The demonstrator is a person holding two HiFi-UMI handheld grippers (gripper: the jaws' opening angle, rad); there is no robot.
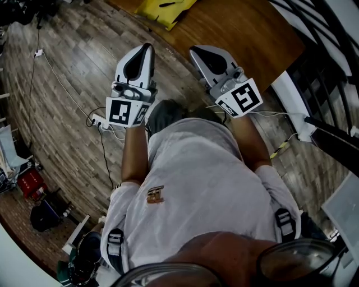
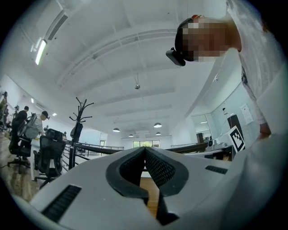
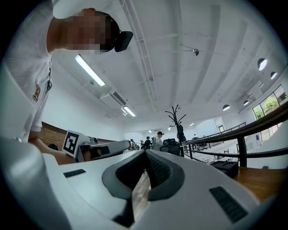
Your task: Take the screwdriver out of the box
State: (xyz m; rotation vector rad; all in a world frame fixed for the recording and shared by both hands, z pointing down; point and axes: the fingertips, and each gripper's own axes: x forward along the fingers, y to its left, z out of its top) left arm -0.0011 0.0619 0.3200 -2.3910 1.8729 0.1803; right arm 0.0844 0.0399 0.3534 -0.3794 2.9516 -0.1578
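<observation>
Wood-plank floor point(image 1: 67, 95) fills most of the head view, with a brown table point(image 1: 247, 28) at the top edge and a yellow thing point(image 1: 162, 11) lying on it, too cut off to tell what it is. Neither the box nor the screwdriver shows in any view, so where the screwdriver sits cannot be told; the task has not begun. The left gripper point(image 1: 146, 49) and right gripper point(image 1: 196, 51) are held side by side in front of the person's chest, tips pointing away over the floor near the table edge. Each gripper's own view shows its ribbed pads meeting at the tips with nothing between them, so both claws are closed and empty, looking out at an open office with a coat stand point(image 2: 81, 114) and a railing point(image 3: 243, 134). As a judgement only: a screwdriver should be light and rigid, with a thin, smooth shaft that would likely slip or roll between the pads, and a thicker handle that offers the surer hold. Taking it across the handle, near its balance point, seems best. No container can be seen, so nothing can be said of what any holds.
</observation>
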